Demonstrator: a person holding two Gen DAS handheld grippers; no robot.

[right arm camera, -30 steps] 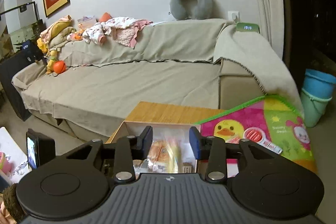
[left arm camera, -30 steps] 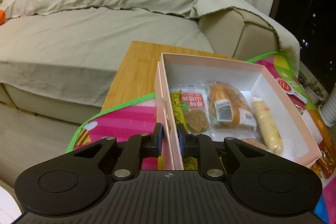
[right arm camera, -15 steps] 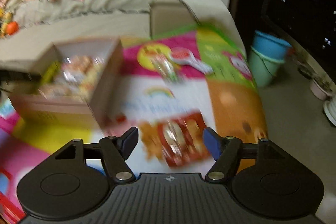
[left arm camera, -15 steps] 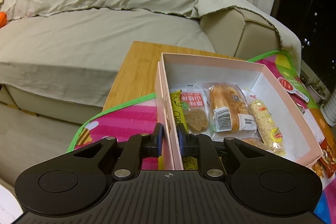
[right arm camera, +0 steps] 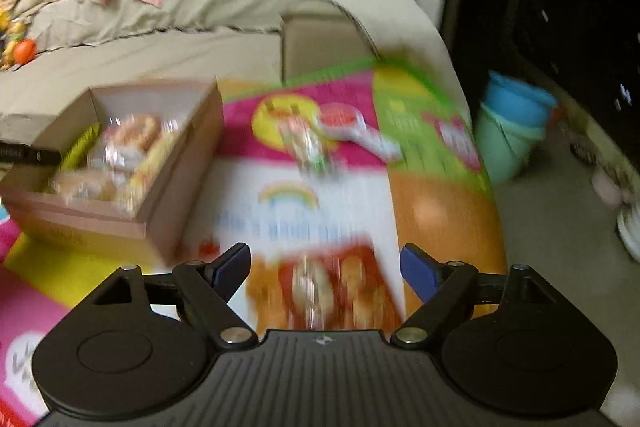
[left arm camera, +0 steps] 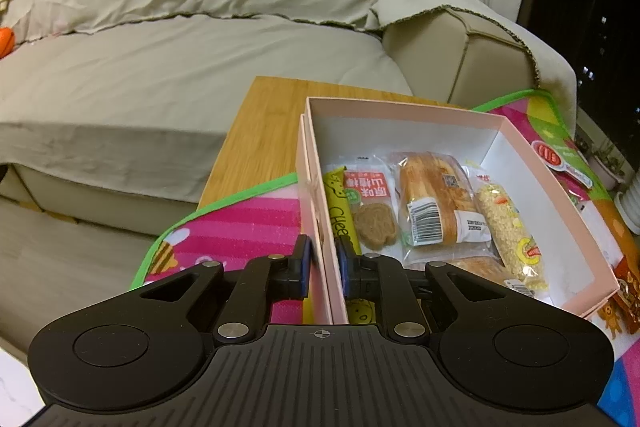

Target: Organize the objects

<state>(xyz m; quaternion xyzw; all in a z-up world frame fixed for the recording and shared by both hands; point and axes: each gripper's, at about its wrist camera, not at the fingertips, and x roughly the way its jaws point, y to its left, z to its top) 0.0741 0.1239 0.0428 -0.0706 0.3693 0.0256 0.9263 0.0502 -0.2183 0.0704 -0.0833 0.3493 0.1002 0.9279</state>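
Sofa (left arm camera: 168, 75): beige, draped, behind box. Mat (right arm camera: 304, 195): bright cartoon print, under box, over a wooden table (left arm camera: 260, 131). Box (left arm camera: 400, 107): pink card, open-topped, white inside, part filled. Left gripper (left arm camera: 323, 263): clamped tight on near-left wall of box, one finger outside, one inside, steadying it. Right gripper (right arm camera: 326, 269): spread wide, holding nothing, poised over red pack (right arm camera: 320, 287) right of box; view blurred, print unreadable. Bread (left arm camera: 430, 203): wrapped, barcoded, mid-box. Rice bar (left arm camera: 510, 227): right of bread. Biscuit pack (left arm camera: 370, 203): red label, left of bread. Yellow stick (left arm camera: 338, 203): against left wall. Step judged: fetching next snack for box. Next move: lowering onto red pack, closing across its flat wrapper, carrying into free space at far end of box.
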